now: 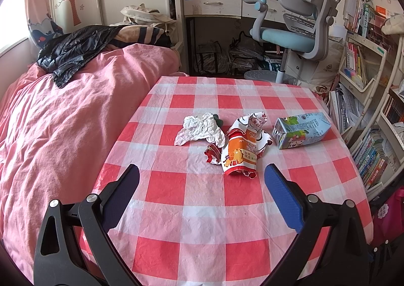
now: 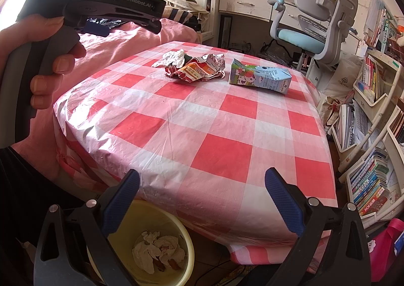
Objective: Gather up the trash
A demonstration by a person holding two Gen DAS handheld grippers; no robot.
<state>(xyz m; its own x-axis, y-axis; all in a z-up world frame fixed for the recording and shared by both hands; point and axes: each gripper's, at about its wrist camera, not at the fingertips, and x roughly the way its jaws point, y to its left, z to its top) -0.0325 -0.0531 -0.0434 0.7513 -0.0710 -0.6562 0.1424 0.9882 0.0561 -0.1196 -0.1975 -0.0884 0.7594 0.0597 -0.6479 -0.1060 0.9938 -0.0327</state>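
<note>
Both the left tool [image 1: 202, 172] and right tool [image 2: 202, 177] gape wide, holding nothing.

The near half of the checked table [image 1: 202, 210] lies bare, an open approach. Farther in, crumpled tissue [image 1: 202, 129], snack wrapper [image 1: 242, 149] and milk carton [image 1: 300, 129] crowd together (tissue and wrapper touching).

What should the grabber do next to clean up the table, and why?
Probably move the left gripper forward to the snack wrapper and close on it. Both grippers are open and hold nothing, the wrapper lies nearest its fingers, and the crumpled tissue and milk carton wait behind. The yellow bin sits below the table edge.
</note>
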